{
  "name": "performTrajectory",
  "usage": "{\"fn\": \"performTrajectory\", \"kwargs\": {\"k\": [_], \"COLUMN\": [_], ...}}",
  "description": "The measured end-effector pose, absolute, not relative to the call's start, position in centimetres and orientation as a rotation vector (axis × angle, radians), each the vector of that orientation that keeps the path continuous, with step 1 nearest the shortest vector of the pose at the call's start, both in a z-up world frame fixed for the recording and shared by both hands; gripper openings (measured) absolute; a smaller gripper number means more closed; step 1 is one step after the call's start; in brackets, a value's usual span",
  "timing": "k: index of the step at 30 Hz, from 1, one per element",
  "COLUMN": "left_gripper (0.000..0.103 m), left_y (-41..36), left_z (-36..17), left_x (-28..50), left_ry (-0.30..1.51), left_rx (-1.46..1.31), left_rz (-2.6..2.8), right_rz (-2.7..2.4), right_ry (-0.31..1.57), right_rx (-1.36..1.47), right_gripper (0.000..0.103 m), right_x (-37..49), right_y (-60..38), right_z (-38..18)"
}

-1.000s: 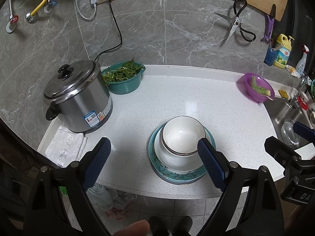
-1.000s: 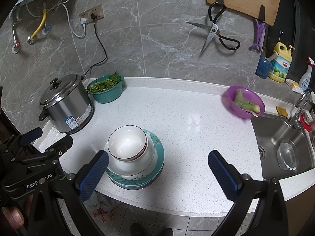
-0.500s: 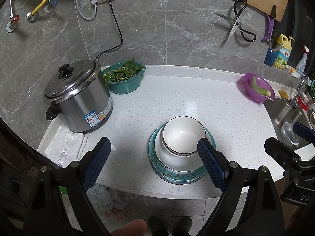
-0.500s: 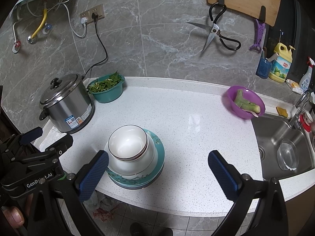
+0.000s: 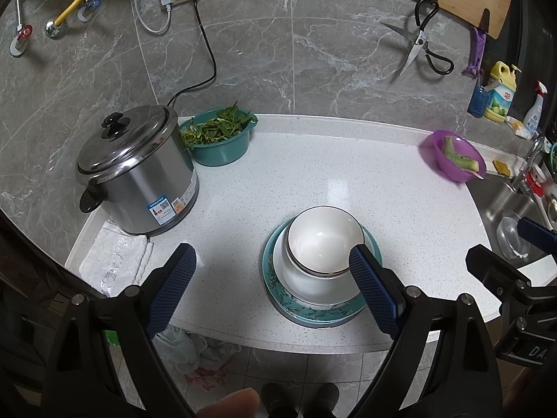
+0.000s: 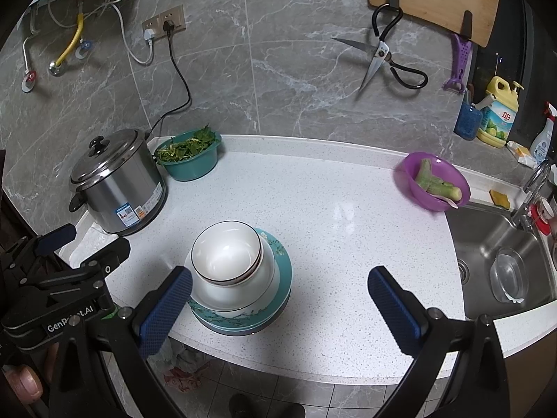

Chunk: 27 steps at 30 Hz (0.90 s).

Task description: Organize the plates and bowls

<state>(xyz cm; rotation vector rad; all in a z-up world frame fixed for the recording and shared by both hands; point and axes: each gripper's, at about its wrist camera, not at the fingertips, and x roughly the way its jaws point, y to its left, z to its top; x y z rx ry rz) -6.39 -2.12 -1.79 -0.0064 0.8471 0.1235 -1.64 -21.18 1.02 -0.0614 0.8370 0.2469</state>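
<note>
A stack stands near the counter's front edge: white black-rimmed bowls [image 5: 322, 240] [image 6: 225, 252] nested on a white plate, on a teal flowered plate [image 5: 313, 308] [image 6: 243, 320]. My left gripper [image 5: 275, 285] is open and empty, held above and in front of the stack, its right finger over the stack's right side. My right gripper [image 6: 278, 310] is open and empty, its left finger beside the stack's left edge. Neither touches the dishes.
A steel rice cooker [image 5: 135, 170] and a teal basin of greens [image 5: 219, 136] stand at the back left. A purple bowl with vegetable pieces [image 6: 433, 181] sits by the sink [image 6: 501, 254]. A folded cloth [image 5: 111, 261] lies at the left edge.
</note>
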Motion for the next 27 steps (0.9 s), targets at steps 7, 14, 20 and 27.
{"fn": "performTrajectory", "kwargs": {"k": [7,14,20,27], "left_gripper": [0.09,0.09,0.09,0.09], "left_y": [-2.13,-2.18,-2.19,-2.29], "left_z": [-1.77,-1.77,-1.79,-1.86], "left_x": [-6.34,-6.3,-6.14,-5.78], "left_ry": [0.847,0.848,0.848,0.85], "left_rx": [-0.006,-0.007,-0.008,-0.009], "left_rz": [0.123,0.123,0.121,0.119], "right_rz": [0.245,0.253,0.254,0.256], "right_ry": [0.838,0.841,0.841,0.842], "right_rx": [-0.061,-0.066,-0.066,-0.067], "right_gripper": [0.103,0.103,0.103,0.103], "right_x": [-1.56,-1.45,-1.29,-1.25], "right_y": [-21.14,-21.27,-21.36,-21.4], "right_z": [1.05,0.74,0.81,0.78]}}
